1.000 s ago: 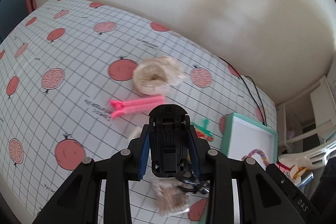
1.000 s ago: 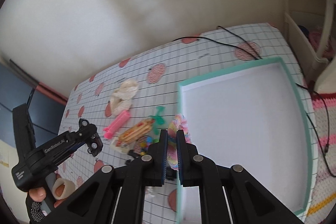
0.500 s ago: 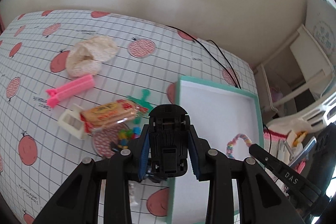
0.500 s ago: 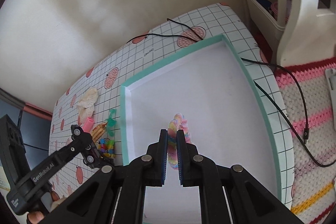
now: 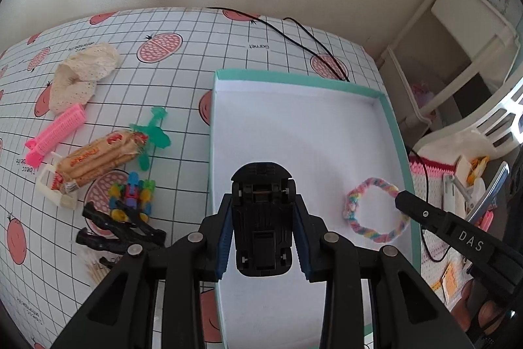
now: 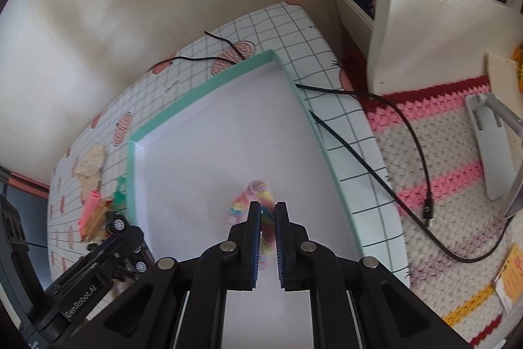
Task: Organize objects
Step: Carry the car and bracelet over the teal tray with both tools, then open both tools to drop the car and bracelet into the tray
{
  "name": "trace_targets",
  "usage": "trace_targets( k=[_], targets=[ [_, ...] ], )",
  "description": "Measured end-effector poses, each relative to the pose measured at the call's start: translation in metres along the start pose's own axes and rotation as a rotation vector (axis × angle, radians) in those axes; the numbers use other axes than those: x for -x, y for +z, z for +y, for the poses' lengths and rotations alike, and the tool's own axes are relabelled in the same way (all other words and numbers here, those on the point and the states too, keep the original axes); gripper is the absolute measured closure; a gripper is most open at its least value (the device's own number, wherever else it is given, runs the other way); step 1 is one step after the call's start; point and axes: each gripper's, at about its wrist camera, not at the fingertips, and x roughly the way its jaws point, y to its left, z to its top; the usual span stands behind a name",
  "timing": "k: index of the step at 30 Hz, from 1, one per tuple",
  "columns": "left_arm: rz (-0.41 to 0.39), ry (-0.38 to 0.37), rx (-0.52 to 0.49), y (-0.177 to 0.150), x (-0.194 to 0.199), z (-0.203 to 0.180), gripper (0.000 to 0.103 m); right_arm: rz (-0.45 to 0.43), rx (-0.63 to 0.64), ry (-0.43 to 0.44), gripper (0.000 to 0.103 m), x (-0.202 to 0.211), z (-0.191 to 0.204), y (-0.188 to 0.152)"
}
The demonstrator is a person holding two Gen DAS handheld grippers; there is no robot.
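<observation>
My left gripper (image 5: 263, 211) is shut on a black toy car (image 5: 261, 218), held underside up over the near left part of the white tray with the teal rim (image 5: 294, 77). A pastel braided bracelet (image 5: 376, 213) lies on the tray floor at the right. My right gripper (image 6: 268, 211) stands over the tray (image 6: 196, 97) with the bracelet (image 6: 255, 195) between its slightly parted fingers. The left gripper with the car (image 6: 121, 224) shows at the lower left of the right wrist view.
Left of the tray on the checked cloth lie a cream cloth (image 5: 81, 74), a pink clip (image 5: 55, 133), a biscuit pack (image 5: 98, 159), a green toy (image 5: 153, 136), coloured beads (image 5: 130, 195) and a black clip (image 5: 121, 231). A black cable (image 6: 392, 133) runs off the table's right edge.
Both grippers moved right over the tray. The right gripper lowered the bracelet onto the tray floor and its fingers parted a little. The left still holds the car.
</observation>
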Motion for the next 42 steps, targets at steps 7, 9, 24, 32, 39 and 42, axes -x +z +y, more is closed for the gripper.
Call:
trace_targets(
  k=[7,9,24,32,39,42],
  targets=[
    [0.038,0.007,0.011,-0.004,-0.016,0.000,0.068,0.028,0.061,-0.099,0.094,-0.006,0.005,-0.002],
    [0.042,0.008,0.010,-0.006,-0.019,0.000,0.068,0.038,0.076,-0.119,0.094,-0.010,0.006,-0.004],
    [0.052,0.020,0.001,-0.009,-0.024,-0.001,0.068,0.066,0.123,-0.171,0.092,-0.021,0.004,-0.010],
    [0.036,0.007,-0.007,-0.005,-0.011,-0.003,0.065,0.044,0.144,-0.172,0.078,-0.009,0.009,-0.004],
    [-0.019,0.021,-0.015,0.002,0.010,-0.002,0.054,-0.010,0.184,-0.138,0.078,0.010,0.028,0.002],
    [-0.040,0.041,-0.017,0.005,0.016,0.000,0.054,-0.016,0.200,-0.135,0.078,0.011,0.037,0.002]
  ],
)
